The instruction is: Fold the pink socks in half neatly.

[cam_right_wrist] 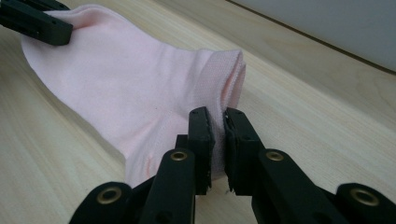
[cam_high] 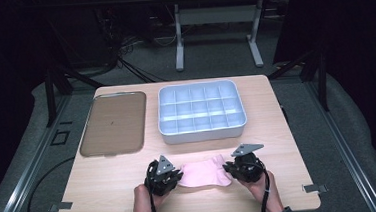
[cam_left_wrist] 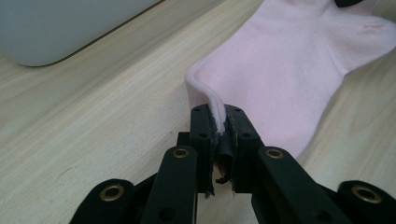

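Two grippers, left gripper [cam_left_wrist: 218, 116] and right gripper [cam_right_wrist: 218, 119], clench opposite ends of a pink sock [cam_high: 203, 172] on the table [cam_high: 107, 192]; pinched edges vanish between jaws.

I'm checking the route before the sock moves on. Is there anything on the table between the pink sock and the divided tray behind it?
Nothing visible. The sock, pinched at both ends by the left tongs and right tongs, is separated from the divided tray by bare tabletop. The flat brown tray lies off to the left.
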Tool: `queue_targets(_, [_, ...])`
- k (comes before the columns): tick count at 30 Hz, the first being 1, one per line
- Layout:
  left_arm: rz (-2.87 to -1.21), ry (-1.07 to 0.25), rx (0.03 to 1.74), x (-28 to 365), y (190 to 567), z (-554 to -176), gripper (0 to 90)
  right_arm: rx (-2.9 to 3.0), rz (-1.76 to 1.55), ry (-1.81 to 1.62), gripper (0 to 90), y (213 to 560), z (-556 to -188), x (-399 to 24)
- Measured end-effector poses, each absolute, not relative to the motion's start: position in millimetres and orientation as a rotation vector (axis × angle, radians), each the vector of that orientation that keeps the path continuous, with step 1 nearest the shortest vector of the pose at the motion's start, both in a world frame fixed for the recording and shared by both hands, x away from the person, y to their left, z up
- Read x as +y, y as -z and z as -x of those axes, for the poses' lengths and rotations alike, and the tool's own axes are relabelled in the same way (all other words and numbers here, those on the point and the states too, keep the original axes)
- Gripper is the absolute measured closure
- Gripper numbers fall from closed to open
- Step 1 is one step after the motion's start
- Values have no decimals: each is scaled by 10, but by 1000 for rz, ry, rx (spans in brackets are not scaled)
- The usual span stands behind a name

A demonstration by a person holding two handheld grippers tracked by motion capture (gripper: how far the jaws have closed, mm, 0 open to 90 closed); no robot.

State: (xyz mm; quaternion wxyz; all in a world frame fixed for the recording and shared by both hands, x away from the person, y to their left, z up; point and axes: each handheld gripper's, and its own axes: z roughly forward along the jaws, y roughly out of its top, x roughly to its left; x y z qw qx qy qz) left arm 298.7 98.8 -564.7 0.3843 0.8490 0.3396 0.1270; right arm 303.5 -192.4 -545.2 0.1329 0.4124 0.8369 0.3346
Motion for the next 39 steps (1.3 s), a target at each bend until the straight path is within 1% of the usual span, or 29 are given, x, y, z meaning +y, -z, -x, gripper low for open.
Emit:
queue_targets(5, [-2172,-343,861,942,5703,-3046,813,2427,-1219,-915,819,5488,-3073,-1947])
queue_targets(7, [-2180,-354,863,929,5719,-3053,786,2427,-1237,-874,818,5509,-3084,-1955])
queue_targets(10, [-2182,-357,881,923,5748,-3060,704,2411,-1272,-748,818,5516,-3083,-1963])
queue_targets(12, [-2175,-367,881,938,5764,-3059,679,2403,-1291,-663,817,5512,-3080,-1968])
queue_targets(18, [-2139,-393,889,975,5784,-3032,676,2390,-1295,-612,816,5505,-3074,-1974])
queue_targets(20, [-2131,-392,890,982,5799,-3034,691,2391,-1294,-598,816,5505,-3075,-1968])
queue_targets(23, [-2134,-396,880,978,5809,-3030,756,2411,-1292,-638,815,5514,-3084,-1957])
queue_targets(26, [-2130,-400,869,970,5818,-3022,814,2428,-1286,-796,814,5524,-3084,-1964])
queue_targets(28, [-2129,-401,865,969,5829,-3021,836,2426,-1282,-883,813,5512,-3071,-1969])
queue_targets(31, [-2120,-393,862,968,5846,-3028,846,2417,-1270,-947,810,5464,-3041,-1959])
queue_targets(39, [-2096,-375,860,965,5875,-3042,850,2406,-1250,-930,808,5408,-3036,-1916])
